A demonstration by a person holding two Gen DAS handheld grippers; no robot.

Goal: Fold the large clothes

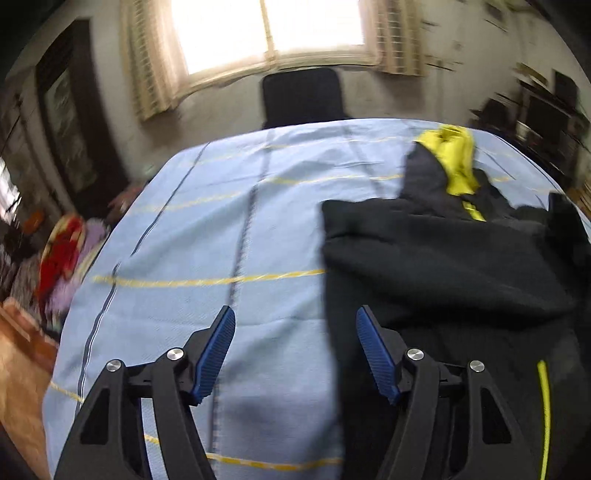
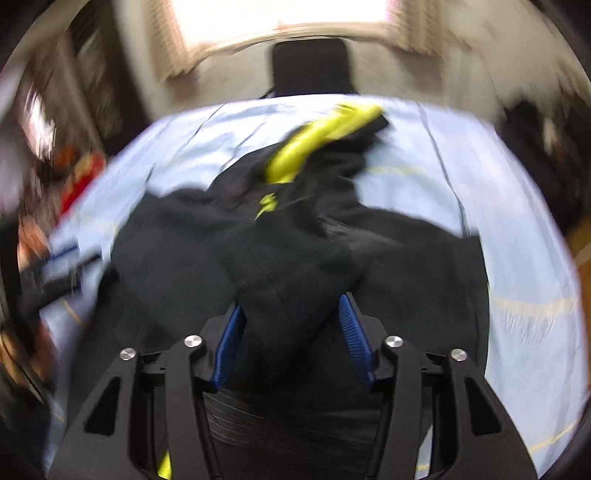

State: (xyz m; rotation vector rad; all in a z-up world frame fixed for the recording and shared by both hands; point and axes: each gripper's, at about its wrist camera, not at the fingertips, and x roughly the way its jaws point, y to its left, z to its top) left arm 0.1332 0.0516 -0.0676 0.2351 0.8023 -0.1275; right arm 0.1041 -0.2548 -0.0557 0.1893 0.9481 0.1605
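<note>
The left tool stands with its blue ribbed pads spread wide and nothing between them. Under its gap lies bare cloth; its right-hand pad sits over the left edge of the garment, though the view does not show whether it touches.

The right tool has a thick bunch of the dark fabric between its blue pads. The left pad lies against the cloth, while a sliver of gap seems to show at the right pad, so a firm pinch cannot be told through the blur.

The task's thing is a large black fleece-like jacket with yellow-green lining and piping. In the left wrist view it fills the field from 1 to 5 o'clock, its yellow-green hood or collar at 1 o'clock. In the right wrist view it lies crumpled across the centre, the yellow-green part at 12 o'clock.

It rests on a surface covered by a light blue sheet with thin yellow and dark stripes, bare from 9 to 12 o'clock in the left wrist view.

Beyond the far edge, at 12 o'clock, stands a black chair back, under a bright window with pale curtains. At 9 o'clock lies a heap of red and purple fabric.
</note>
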